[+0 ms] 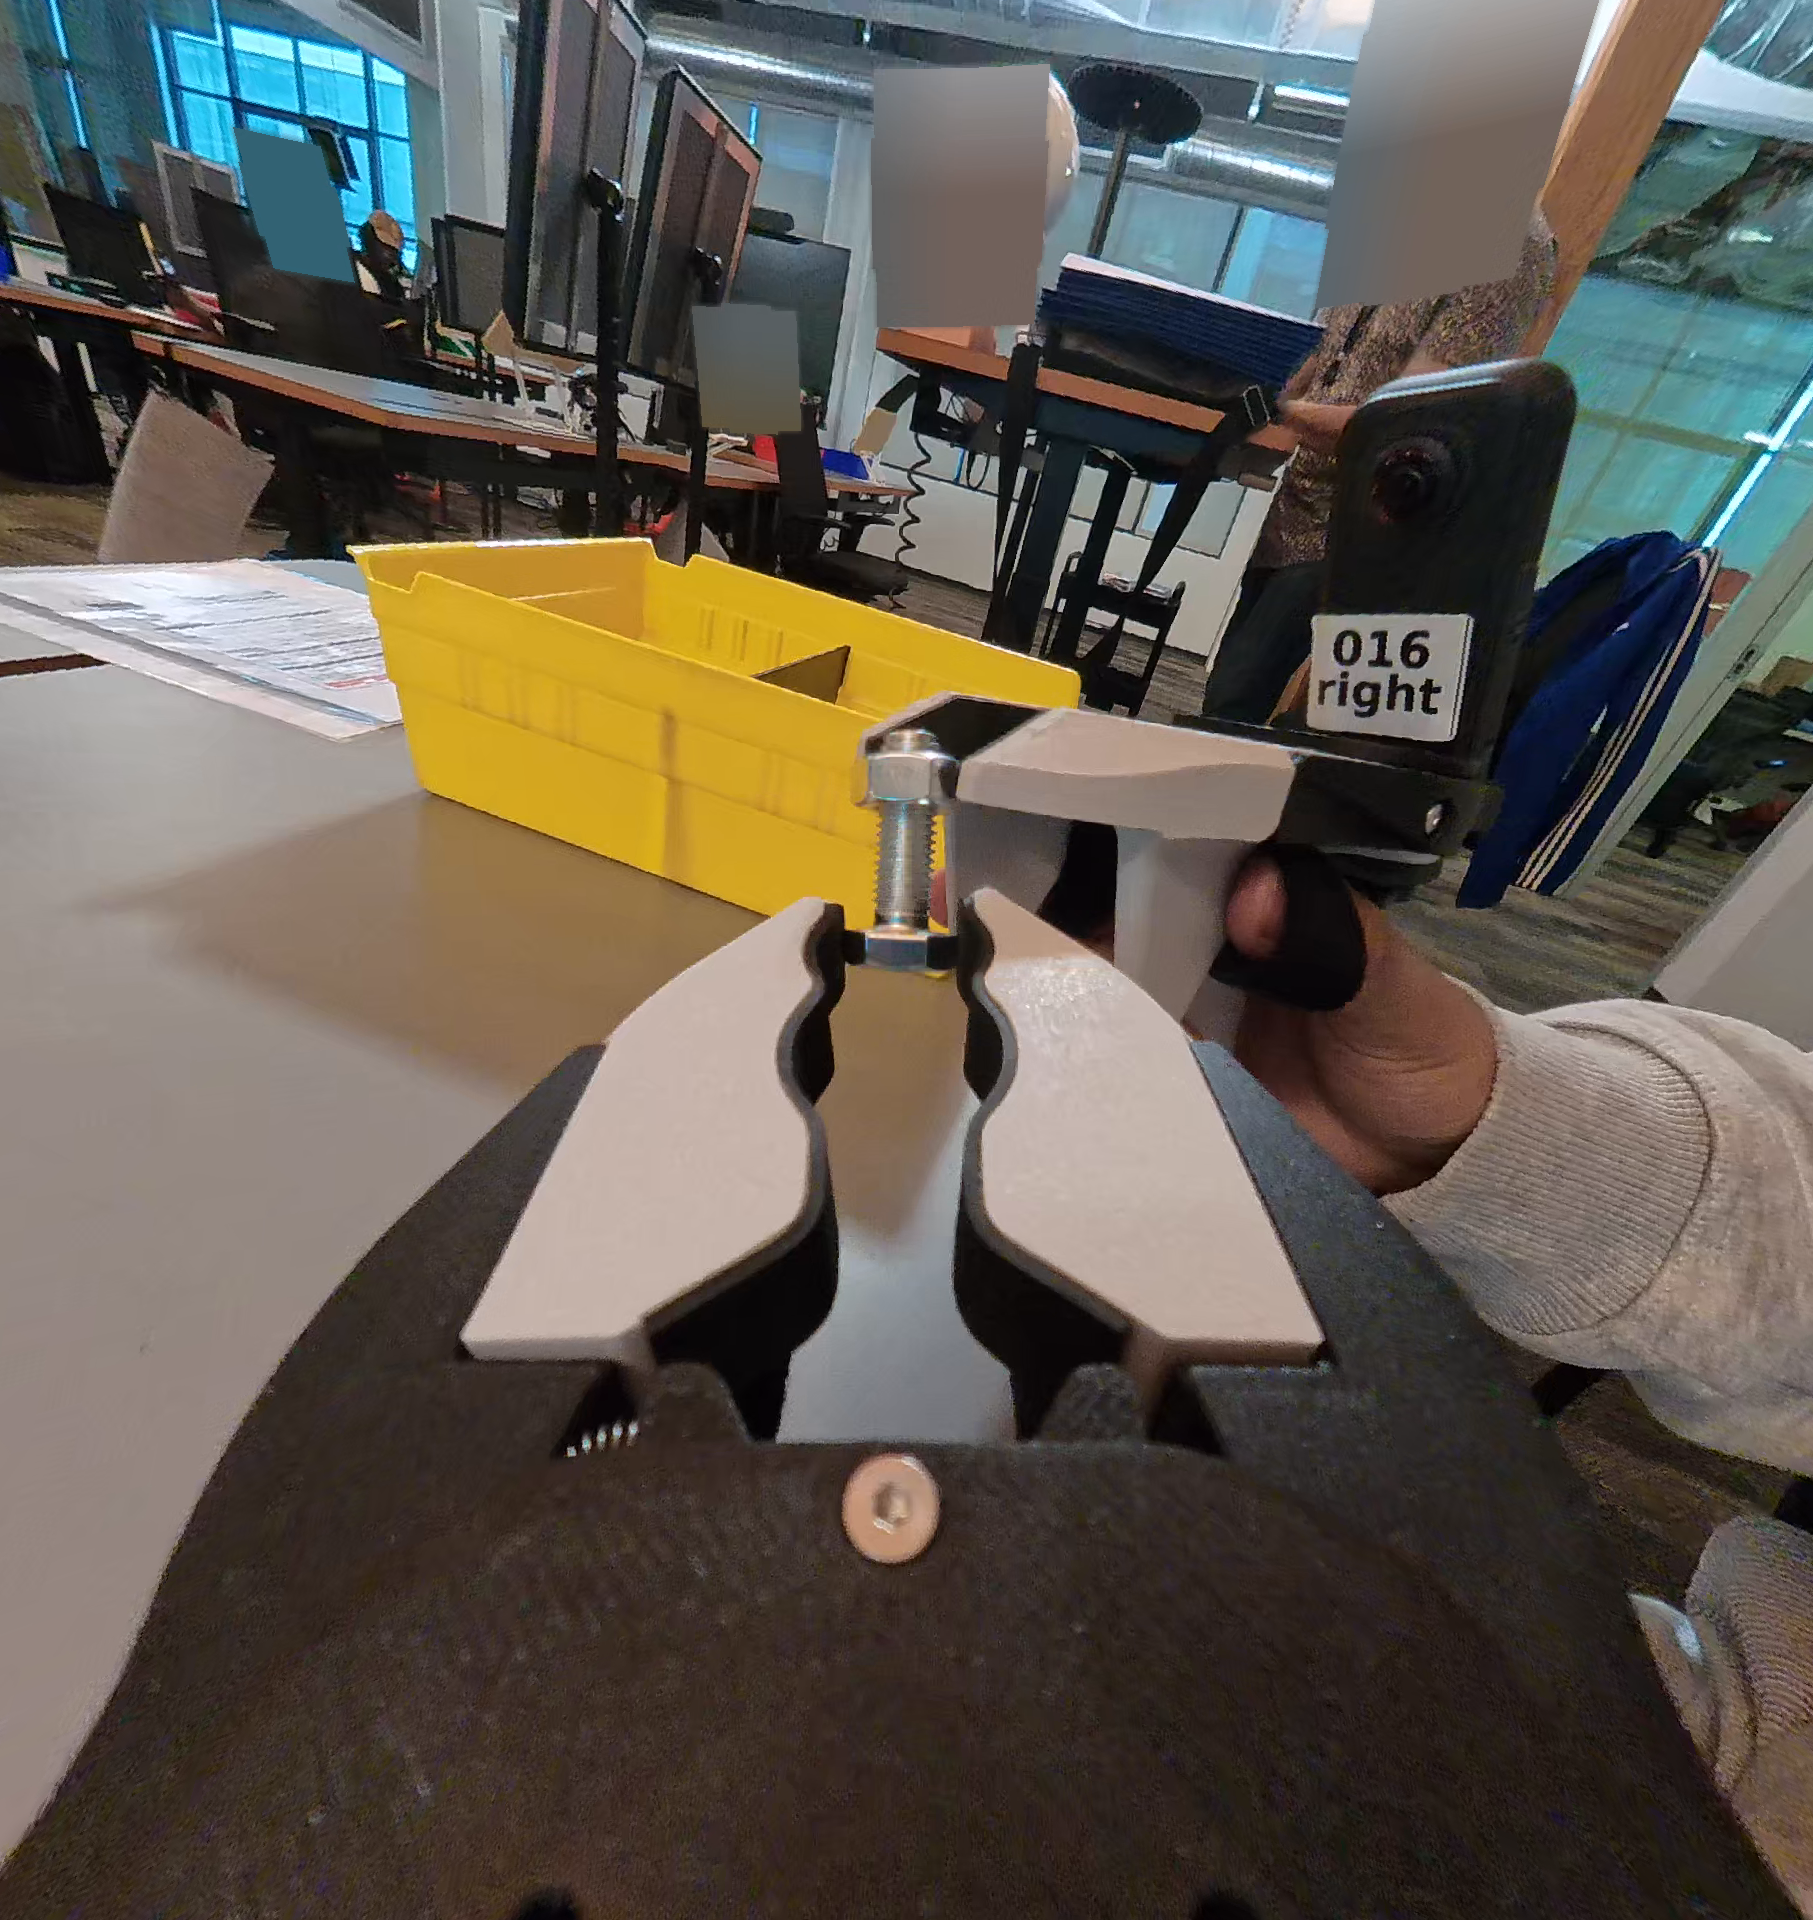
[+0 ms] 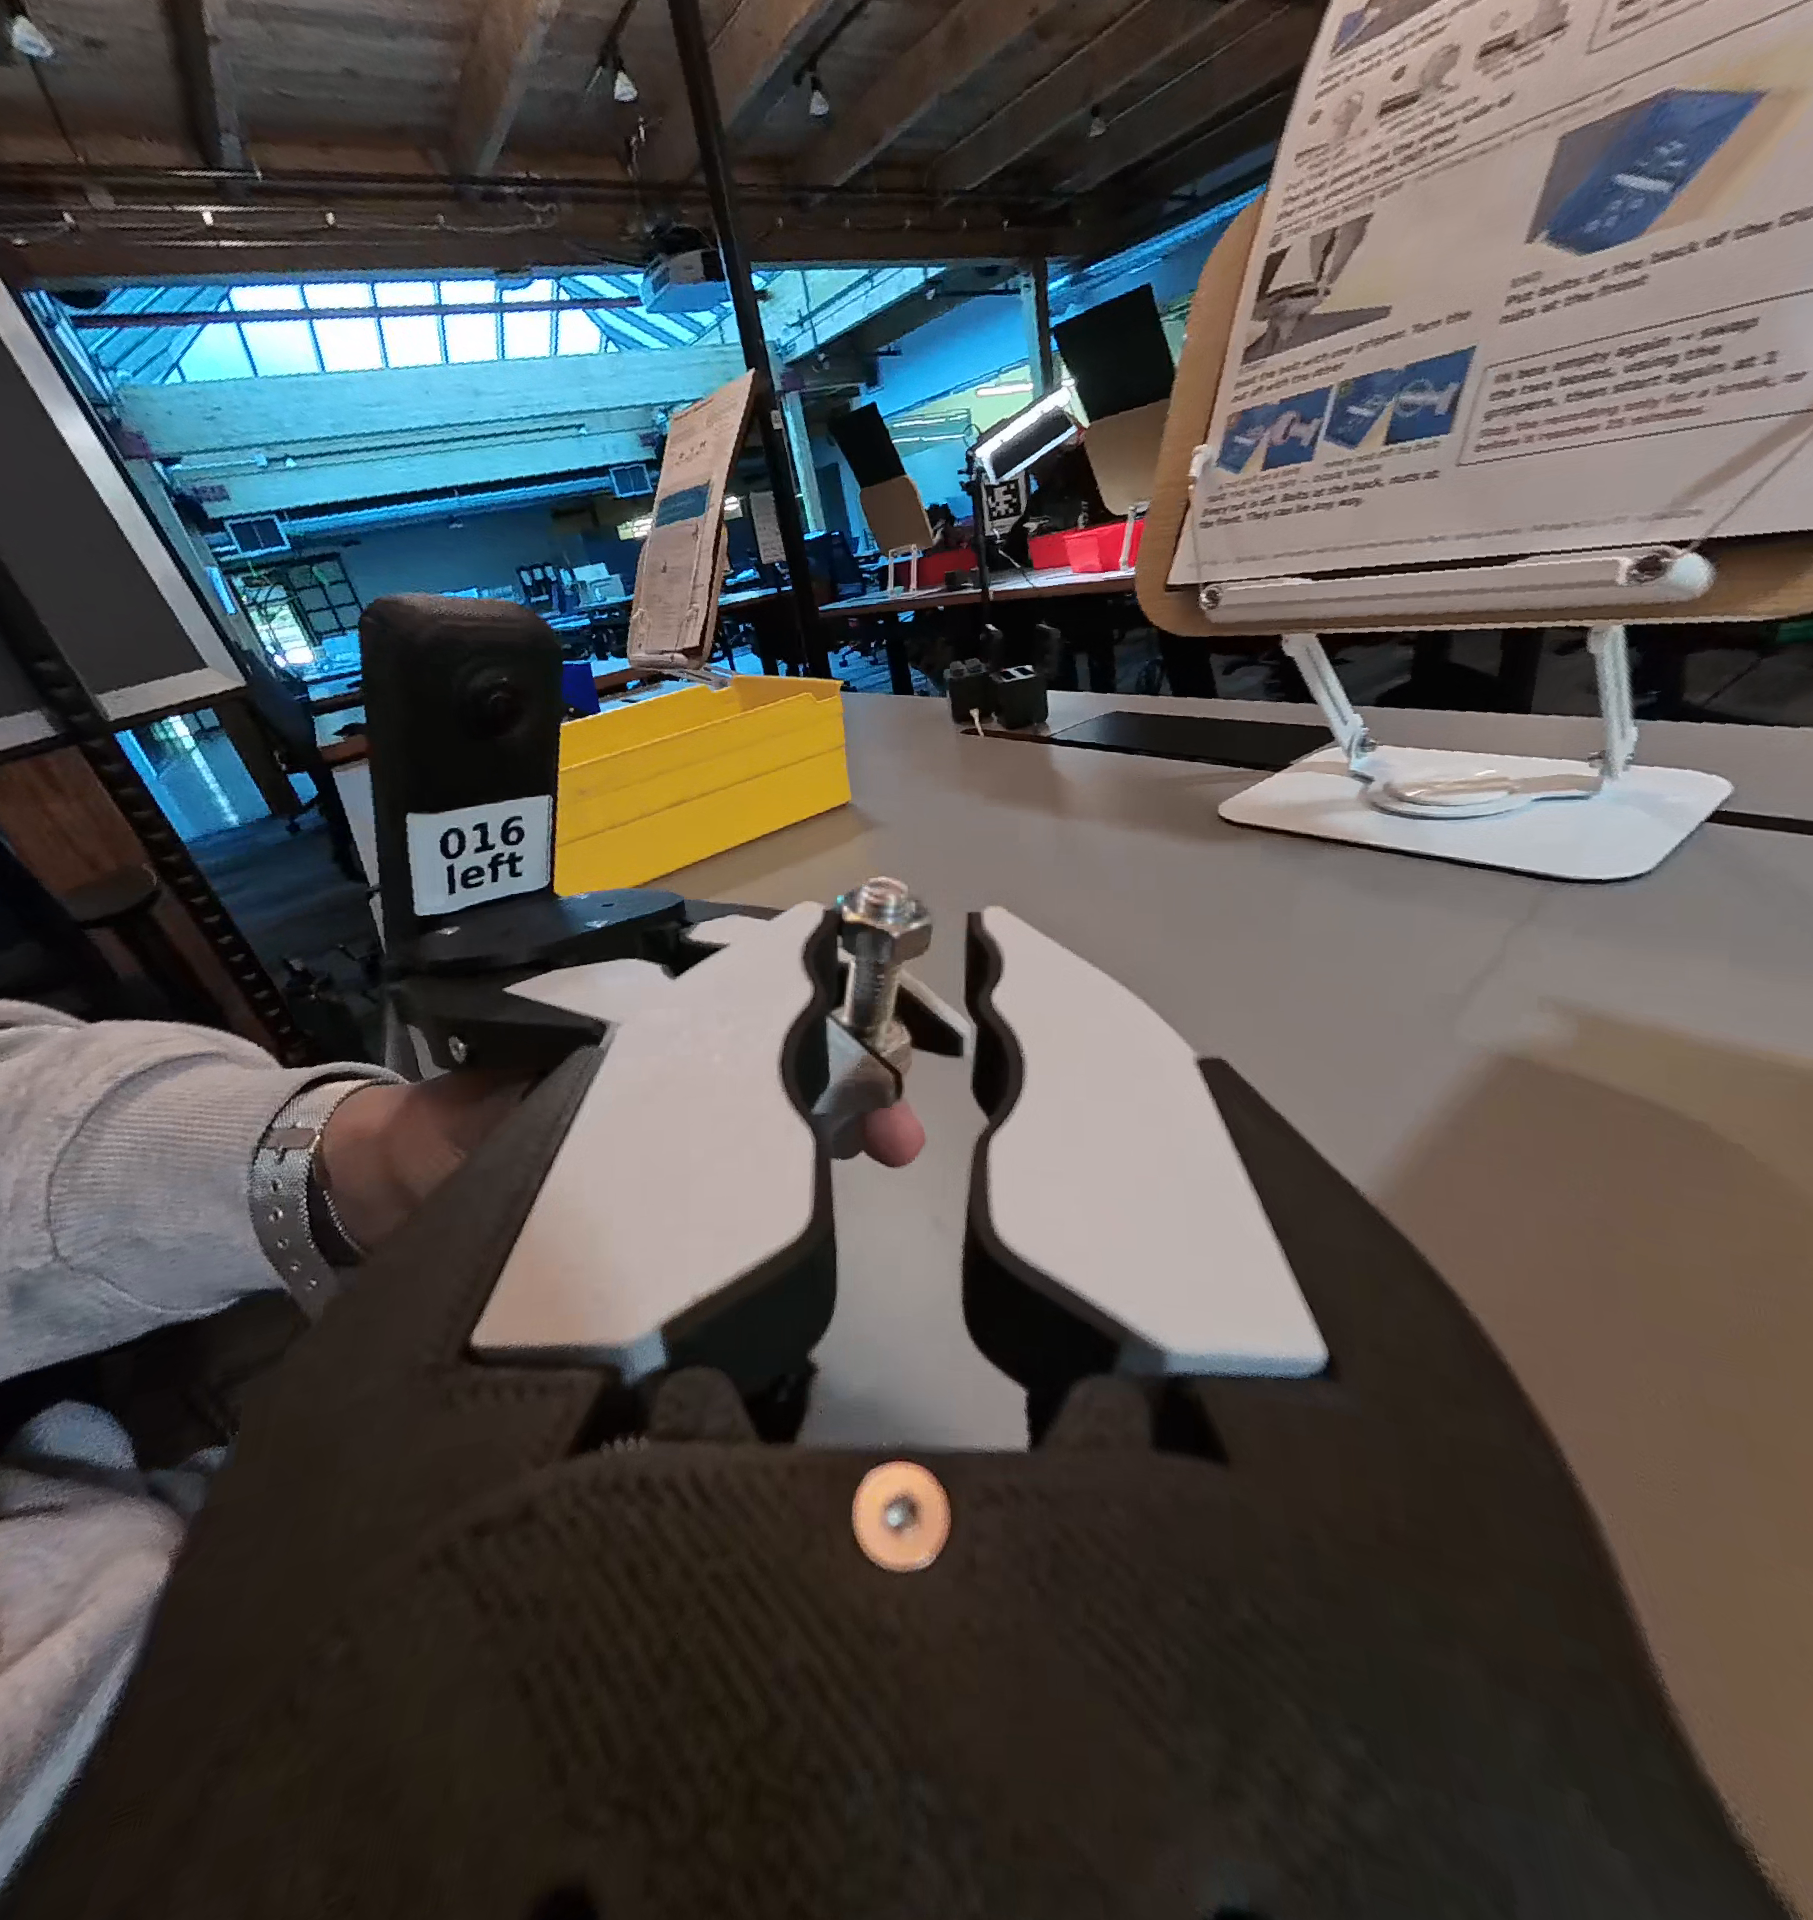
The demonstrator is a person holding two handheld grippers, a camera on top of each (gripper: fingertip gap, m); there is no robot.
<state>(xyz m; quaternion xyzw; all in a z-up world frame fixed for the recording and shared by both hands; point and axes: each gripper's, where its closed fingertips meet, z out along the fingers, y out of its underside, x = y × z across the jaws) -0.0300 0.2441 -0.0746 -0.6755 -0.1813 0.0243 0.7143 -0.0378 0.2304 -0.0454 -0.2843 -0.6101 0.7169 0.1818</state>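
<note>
A steel bolt [image 1: 907, 862] stands upright with its thread up. My left gripper [image 1: 902, 940] is shut on the bolt's hex head [image 1: 900, 951] at the bottom. A hex nut [image 1: 907, 774] sits on the top of the thread. My right gripper [image 1: 907, 748], held by a hand [image 1: 1369, 1060], comes in from the right at the nut's height. In the right wrist view the nut [image 2: 884, 920] lies between the tips of my right gripper [image 2: 900, 923], against the left finger [image 2: 694, 1122]. A small gap shows on the right side. The left gripper [image 2: 871, 1049] holds the bolt from below.
A yellow plastic bin [image 1: 569, 727] stands on the grey table [image 1: 206, 987] just behind the bolt; it also shows in the right wrist view [image 2: 694, 769]. A white stand [image 2: 1484, 805] with an instruction sheet is at the right. A laminated sheet [image 1: 227, 634] lies far left. Less than 4 cm separates the two grippers' tips.
</note>
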